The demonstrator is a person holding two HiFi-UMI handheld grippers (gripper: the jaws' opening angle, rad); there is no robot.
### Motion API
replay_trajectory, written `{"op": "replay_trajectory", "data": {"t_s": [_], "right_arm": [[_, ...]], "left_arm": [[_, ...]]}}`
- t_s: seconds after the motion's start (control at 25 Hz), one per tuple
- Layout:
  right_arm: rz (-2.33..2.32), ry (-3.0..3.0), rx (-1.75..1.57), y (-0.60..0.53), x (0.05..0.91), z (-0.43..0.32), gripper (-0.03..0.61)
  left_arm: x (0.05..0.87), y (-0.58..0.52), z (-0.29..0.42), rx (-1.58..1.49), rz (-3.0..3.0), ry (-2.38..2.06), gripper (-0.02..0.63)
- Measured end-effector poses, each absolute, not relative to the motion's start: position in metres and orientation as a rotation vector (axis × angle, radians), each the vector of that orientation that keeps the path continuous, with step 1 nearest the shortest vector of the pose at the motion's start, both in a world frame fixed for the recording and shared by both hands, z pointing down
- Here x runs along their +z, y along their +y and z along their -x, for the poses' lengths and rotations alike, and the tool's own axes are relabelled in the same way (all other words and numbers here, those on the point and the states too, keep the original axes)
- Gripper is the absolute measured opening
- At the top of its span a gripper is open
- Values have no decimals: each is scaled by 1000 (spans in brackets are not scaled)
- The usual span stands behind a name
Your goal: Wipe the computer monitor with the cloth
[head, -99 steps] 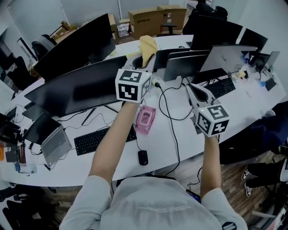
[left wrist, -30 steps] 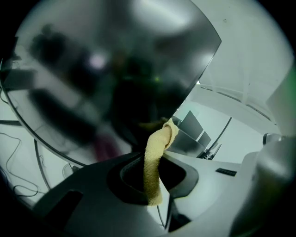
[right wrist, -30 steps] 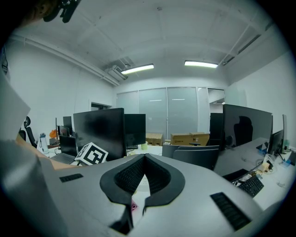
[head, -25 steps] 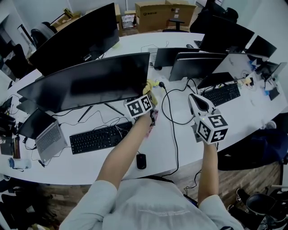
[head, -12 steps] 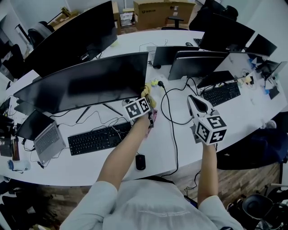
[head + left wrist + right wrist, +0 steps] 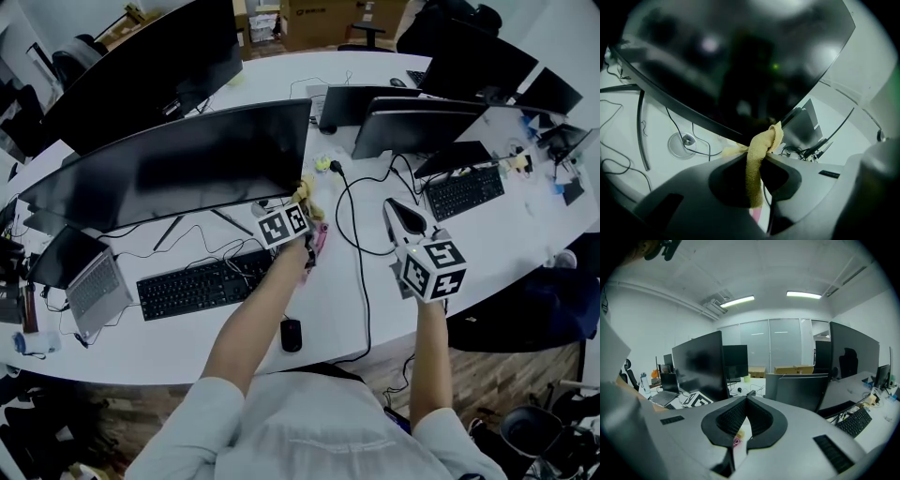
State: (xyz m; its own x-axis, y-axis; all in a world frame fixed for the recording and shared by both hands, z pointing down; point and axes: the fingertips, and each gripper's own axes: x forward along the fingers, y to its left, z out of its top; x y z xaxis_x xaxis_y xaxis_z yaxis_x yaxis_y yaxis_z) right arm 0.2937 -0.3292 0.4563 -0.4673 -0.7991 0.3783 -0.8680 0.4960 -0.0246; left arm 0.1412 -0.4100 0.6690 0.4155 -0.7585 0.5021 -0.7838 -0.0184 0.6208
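A wide curved black monitor stands on the white desk. My left gripper is shut on a yellow cloth, held at the monitor's lower right corner. In the left gripper view the cloth hangs pinched between the jaws, its tip at the bottom edge of the dark screen. My right gripper hovers over the desk to the right, shut and holding nothing. In the right gripper view its jaws meet at the tips, with the monitor off to the left.
A black keyboard and a mouse lie in front of the monitor, a pink object under the left gripper. A black cable runs across the desk. More monitors, a second keyboard and a laptop surround the spot.
Four seconds ago the left gripper held the cloth high above the monitor's top. It has since come down to the lower right corner. The right gripper has barely moved.
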Motion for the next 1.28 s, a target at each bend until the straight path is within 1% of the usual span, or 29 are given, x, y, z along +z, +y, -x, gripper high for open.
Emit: {"op": "replay_trajectory", "data": {"t_s": [0.16, 0.56, 0.92, 1.28], "right_arm": [[-1391, -2417, 327, -329, 465, -293, 26], [-1355, -2379, 361, -327, 488, -290, 26], [-1332, -2370, 350, -330, 490, -282, 26], [-1335, -2363, 357, -330, 492, -277, 26]], "left_arm": [[681, -410, -143, 3, -1737, -1297, 63], [699, -406, -166, -155, -1683, -990, 63], [700, -419, -154, -294, -1615, -945, 63], [708, -418, -134, -307, -1584, -1017, 63]]}}
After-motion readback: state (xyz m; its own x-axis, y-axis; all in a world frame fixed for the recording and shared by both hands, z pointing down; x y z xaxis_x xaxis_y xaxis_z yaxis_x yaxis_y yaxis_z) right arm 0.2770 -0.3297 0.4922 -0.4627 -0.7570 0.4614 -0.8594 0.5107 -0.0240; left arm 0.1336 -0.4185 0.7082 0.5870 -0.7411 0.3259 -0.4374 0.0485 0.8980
